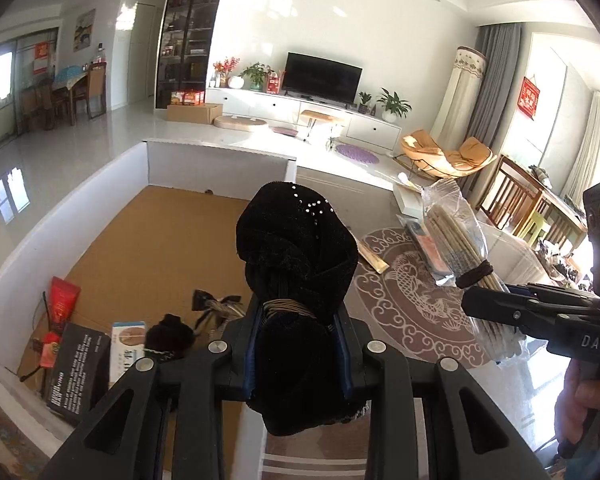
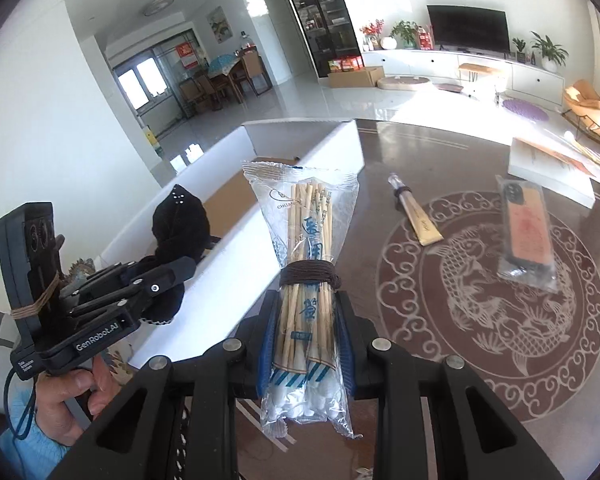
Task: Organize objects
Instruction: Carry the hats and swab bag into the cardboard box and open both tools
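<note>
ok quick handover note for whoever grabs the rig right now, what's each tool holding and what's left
Left tool: shut on the black velvet pouch, lifted over the white box.
Right tool: shut on the bag of cotton swabs, above the table beside the box.
Done: a red tube, a dark booklet and other small items lie in the box.
Left: drop both held items in, then likely the gold sachet, the phone case packet and the white box lid.

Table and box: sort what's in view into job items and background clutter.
Job items: black fabric bundle in left gripper; cotton swab pack in right gripper; white box; phone case packet; gold sachet.

Lying about: TV; orange rocking chair; potted plants.
</note>
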Tool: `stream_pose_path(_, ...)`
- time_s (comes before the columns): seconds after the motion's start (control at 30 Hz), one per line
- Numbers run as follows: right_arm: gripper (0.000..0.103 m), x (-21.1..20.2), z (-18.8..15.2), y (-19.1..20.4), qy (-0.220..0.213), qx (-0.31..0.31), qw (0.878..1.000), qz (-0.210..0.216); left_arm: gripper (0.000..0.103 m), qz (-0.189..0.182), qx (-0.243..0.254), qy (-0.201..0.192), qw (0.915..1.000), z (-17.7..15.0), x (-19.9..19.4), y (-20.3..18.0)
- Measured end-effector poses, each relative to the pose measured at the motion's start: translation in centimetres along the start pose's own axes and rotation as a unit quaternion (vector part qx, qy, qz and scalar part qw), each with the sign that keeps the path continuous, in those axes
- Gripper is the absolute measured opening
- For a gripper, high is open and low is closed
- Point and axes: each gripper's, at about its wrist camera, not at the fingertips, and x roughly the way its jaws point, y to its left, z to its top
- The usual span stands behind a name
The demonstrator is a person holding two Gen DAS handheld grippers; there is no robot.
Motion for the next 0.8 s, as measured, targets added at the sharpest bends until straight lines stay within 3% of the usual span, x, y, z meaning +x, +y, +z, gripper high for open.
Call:
stream_pose_path(0.17,0.028,6.9,2.9,8.5,0.018,-0.036,0.997,0.066,0.031,0.097,-0.042,0.047,0.9933,0.9,1.2,9.3)
stream_pose_path(0.2,0.028,8.3,3.0,9.4,0.025,-0.036,0.996,0.074,0.033,0.117,-0.046,0.062,0.9902,0.6,1.8,10.7)
stream_pose_path(0.23,0.029,9.9,2.9,10.3,0.034,-0.035,0.996,0.079,0.042,0.134,-0.05,0.078,0.9866,0.2,2.4,11.9)
stream_pose_path(0.27,0.035,11.5,2.6,11.0,0.048,-0.037,0.995,0.084,0.06,0.148,-0.053,0.094,0.9831,-0.2,3.0,12.9)
stream_pose_path(0.3,0.051,12.8,2.3,11.4,0.061,-0.036,0.994,0.086,0.071,0.162,-0.054,0.105,0.9796,-0.7,3.5,13.7)
stream_pose_path(0.33,0.06,13.8,1.9,11.5,0.069,-0.033,0.993,0.084,0.082,0.176,-0.054,0.109,0.9769,-1.3,3.6,14.2)
stream_pose_path(0.37,0.07,14.0,1.5,11.4,0.068,-0.029,0.994,0.081,0.082,0.185,-0.054,0.104,0.9758,-1.7,3.3,14.3)
stream_pose_path(0.4,0.07,13.8,1.0,11.2,0.06,-0.026,0.995,0.081,0.082,0.19,-0.055,0.094,0.9757,-2.1,2.8,14.3)
stream_pose_path(0.43,0.071,13.2,0.5,10.7,0.048,-0.025,0.995,0.084,0.082,0.189,-0.057,0.083,0.9768,-2.4,2.3,14.1)
stream_pose_path(0.5,0.083,11.4,-0.7,9.1,0.02,-0.035,0.997,0.063,0.083,0.177,-0.06,0.06,0.9805,-3.0,1.4,13.2)
stream_pose_path(0.63,0.097,7.5,-4.1,4.2,-0.029,-0.081,0.996,-0.036,0.083,0.134,-0.05,0.027,0.9894,-3.8,-0.4,9.5)
stream_pose_path(0.7,0.099,6.0,-6.4,1.1,-0.027,-0.1,0.99,-0.097,0.083,0.094,-0.036,0.016,0.9948,-4.0,-1.3,6.3)
stream_pose_path(0.8,0.099,4.5,-9.8,-4.3,0.011,-0.112,0.977,-0.183,0.085,0.027,0.004,0.006,0.9996,-4.2,-1.7,0.1)
